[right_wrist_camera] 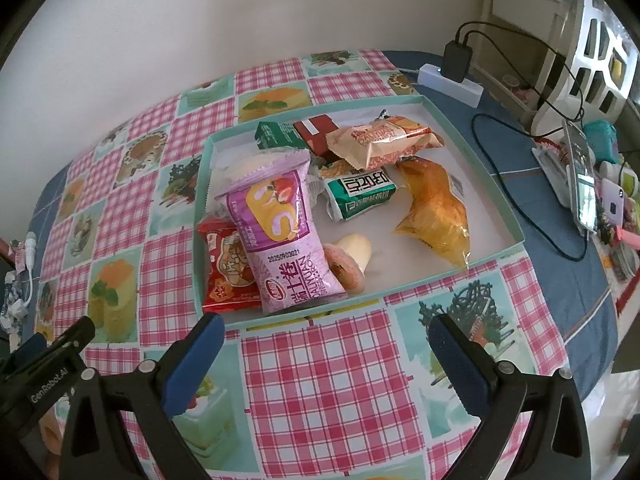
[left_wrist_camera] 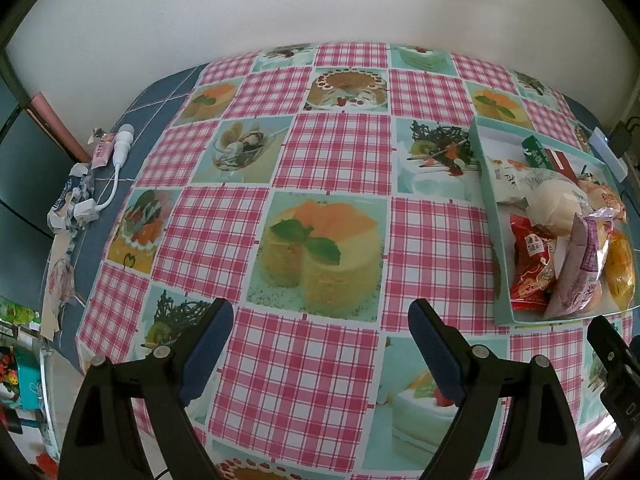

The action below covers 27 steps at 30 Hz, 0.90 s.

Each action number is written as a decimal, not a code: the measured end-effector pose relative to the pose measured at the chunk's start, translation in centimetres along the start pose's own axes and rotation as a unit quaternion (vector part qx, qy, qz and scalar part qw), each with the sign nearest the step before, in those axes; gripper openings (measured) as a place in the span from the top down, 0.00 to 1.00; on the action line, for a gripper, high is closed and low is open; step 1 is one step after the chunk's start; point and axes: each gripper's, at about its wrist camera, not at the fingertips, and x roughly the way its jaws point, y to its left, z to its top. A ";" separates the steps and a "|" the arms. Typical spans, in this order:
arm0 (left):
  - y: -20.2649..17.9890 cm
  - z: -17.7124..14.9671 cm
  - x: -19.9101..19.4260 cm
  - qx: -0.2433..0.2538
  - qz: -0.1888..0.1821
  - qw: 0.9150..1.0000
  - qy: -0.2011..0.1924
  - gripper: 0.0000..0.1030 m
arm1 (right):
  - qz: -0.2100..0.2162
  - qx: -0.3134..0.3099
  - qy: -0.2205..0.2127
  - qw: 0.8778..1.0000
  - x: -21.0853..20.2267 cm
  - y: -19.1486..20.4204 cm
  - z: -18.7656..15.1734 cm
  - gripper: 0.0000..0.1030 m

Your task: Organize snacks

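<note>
Both my claws, left [left_wrist_camera: 320, 344] and right [right_wrist_camera: 326, 354], spread, holding nothing. Snacks heaped in shallow teal tray [right_wrist_camera: 472, 140] on table: purple roll pack [right_wrist_camera: 280, 232], red packet [right_wrist_camera: 226, 268], golden bread [right_wrist_camera: 434, 208].

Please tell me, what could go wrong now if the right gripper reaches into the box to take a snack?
1. The purple packet lies across the red packet and a pink donut; pulling it may drag them along.
2. The box is shallow, so the right gripper, jaws open, might catch its near wall and shift it.
3. The black cable beside the box could snag.
</note>
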 end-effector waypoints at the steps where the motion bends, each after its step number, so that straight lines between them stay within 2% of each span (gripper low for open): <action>1: 0.0 0.0 0.0 0.000 0.000 1.000 0.000 0.13 | 0.000 0.000 0.000 1.000 0.0 0.0 0.0 0.00; 21: 0.2 -0.1 0.2 0.000 0.000 1.000 0.001 0.13 | 0.001 0.000 0.001 1.000 0.1 0.0 0.0 0.00; 27: 0.3 -0.1 -0.3 -0.004 0.003 1.000 -0.013 0.13 | 0.001 -0.001 0.001 1.000 0.1 0.0 0.0 0.00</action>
